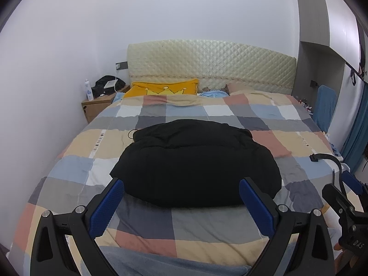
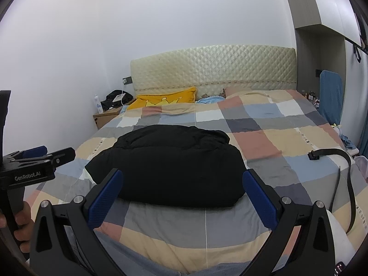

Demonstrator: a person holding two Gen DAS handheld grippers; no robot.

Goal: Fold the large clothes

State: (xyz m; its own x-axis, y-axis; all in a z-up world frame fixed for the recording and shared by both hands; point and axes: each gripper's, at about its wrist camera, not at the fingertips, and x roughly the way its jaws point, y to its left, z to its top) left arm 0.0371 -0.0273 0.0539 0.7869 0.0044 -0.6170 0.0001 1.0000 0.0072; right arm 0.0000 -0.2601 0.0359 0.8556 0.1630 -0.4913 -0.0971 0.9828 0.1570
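Observation:
A black puffy garment (image 1: 195, 163) lies folded in a thick bundle in the middle of the checked bedspread (image 1: 147, 223); it also shows in the right wrist view (image 2: 170, 165). My left gripper (image 1: 181, 185) is open and empty, held above the bed's near end, just short of the bundle's near edge. My right gripper (image 2: 182, 179) is open and empty, likewise just short of the bundle. The left gripper also shows from the side in the right wrist view (image 2: 39, 158), and the right gripper's body in the left wrist view (image 1: 345, 202).
A black strap with a buckle (image 2: 331, 158) lies on the bed's right side. A yellow pillow (image 1: 164, 88) and quilted headboard (image 1: 211, 64) are at the far end. A nightstand (image 1: 101, 103) with a bottle stands far left. Blue cloth (image 2: 330, 94) hangs at the right.

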